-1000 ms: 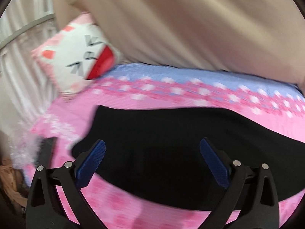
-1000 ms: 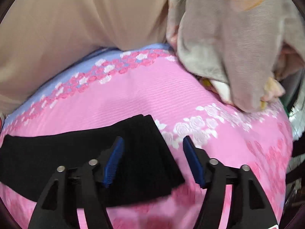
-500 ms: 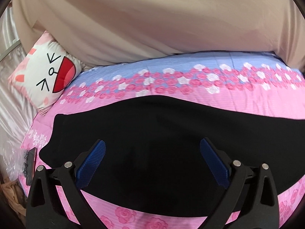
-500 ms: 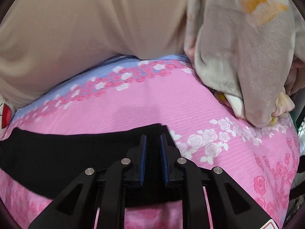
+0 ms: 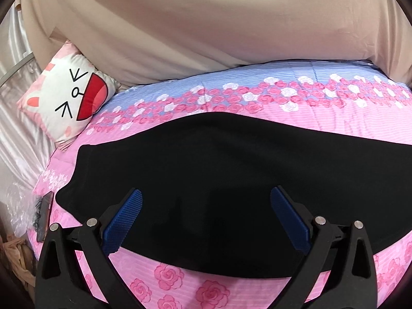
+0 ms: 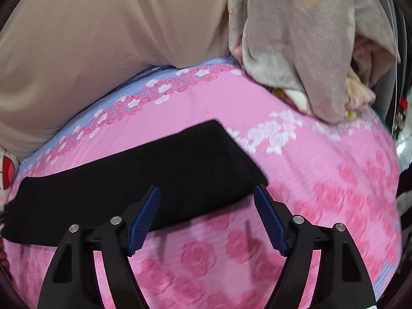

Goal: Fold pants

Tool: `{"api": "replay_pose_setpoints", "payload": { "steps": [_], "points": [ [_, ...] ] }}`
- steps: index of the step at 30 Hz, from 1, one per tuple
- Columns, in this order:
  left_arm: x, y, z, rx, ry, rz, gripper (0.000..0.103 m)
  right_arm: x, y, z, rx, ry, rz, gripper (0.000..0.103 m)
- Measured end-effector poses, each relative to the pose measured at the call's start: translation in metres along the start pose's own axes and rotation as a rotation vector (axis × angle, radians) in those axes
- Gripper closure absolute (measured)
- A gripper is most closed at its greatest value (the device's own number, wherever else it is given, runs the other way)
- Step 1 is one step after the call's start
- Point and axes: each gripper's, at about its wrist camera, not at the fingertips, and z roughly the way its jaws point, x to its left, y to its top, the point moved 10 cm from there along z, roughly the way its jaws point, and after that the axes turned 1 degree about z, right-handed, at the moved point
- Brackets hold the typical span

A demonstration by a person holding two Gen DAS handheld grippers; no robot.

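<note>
The black pants (image 5: 219, 170) lie flat in a long band across a pink rose-print bedspread (image 5: 180, 283). My left gripper (image 5: 206, 221) is open and empty, its blue pads hovering over the near edge of the wide end of the pants. In the right wrist view the narrow end of the pants (image 6: 159, 177) lies flat with a squared corner. My right gripper (image 6: 207, 221) is open and empty, just off the near right corner of that end.
A cat-face pillow (image 5: 69, 97) leans at the bed's far left. A beige curtain (image 5: 206, 25) hangs behind the bed. A grey plush blanket (image 6: 303, 46) is piled at the far right. A dark flat object (image 5: 43, 216) lies at the bed's left edge.
My right gripper, shut on the pants' end half a second ago, has opened and let it go; the end lies flat. My left gripper stayed open and shifted slightly over the wide end.
</note>
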Motion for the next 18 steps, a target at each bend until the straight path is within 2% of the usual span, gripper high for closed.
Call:
{"api": "replay_pose_setpoints", "payload": {
  "steps": [7, 13, 18],
  "points": [
    [0.002, -0.006, -0.005, -0.008, -0.05, -0.015, 0.005, 0.026, -0.028, -0.01, 0.003, 0.036, 0.073, 0.029],
    [0.002, -0.013, -0.002, 0.0, -0.08, -0.014, 0.005, 0.045, -0.032, -0.011, 0.005, 0.042, 0.063, 0.027],
    [0.002, -0.023, 0.002, 0.02, -0.093, -0.012, 0.005, 0.038, -0.032, -0.01, 0.006, 0.021, 0.085, 0.027]
  ]
}}
